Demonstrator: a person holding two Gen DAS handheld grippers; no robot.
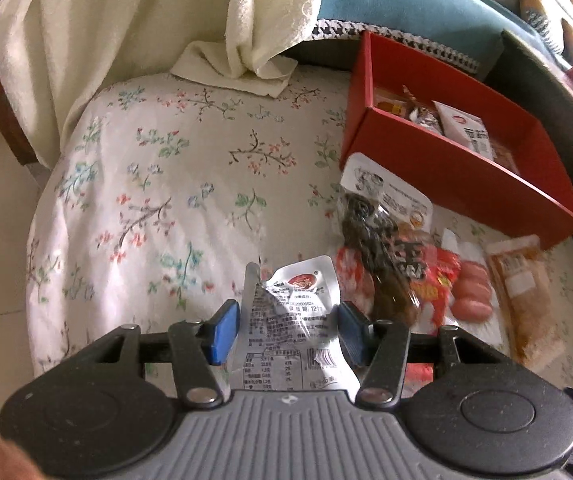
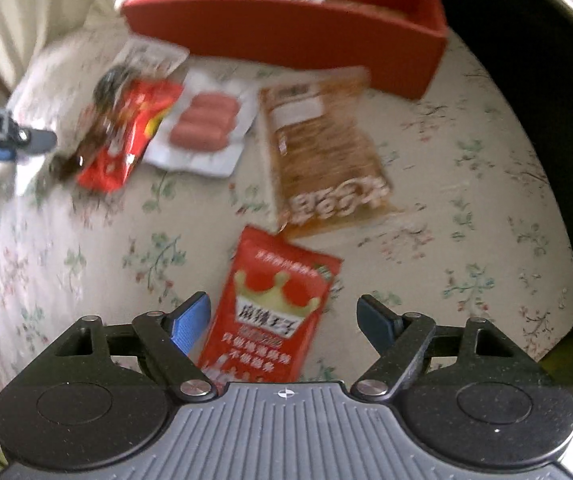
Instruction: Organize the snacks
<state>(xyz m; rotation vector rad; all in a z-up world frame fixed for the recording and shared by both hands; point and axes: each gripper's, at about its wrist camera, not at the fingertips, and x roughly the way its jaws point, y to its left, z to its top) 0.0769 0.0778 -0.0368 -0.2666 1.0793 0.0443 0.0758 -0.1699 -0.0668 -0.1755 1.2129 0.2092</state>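
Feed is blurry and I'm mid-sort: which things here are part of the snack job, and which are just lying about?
Part of the job:
red box
silver packet, between the left gripper fingers
red crown packet, under the right gripper
sausage pack
orange-brown packet
dark snack packet

Just lying about:
cream towel
floral cloth

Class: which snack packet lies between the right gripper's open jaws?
The red crown packet; the sausages and brown packet lie farther off, nearer the red box.

Soft daylight is spread over the floral cloth, with glare caught on the silver packet; beyond the red box edges are bent and darkened, and the right view is smeared
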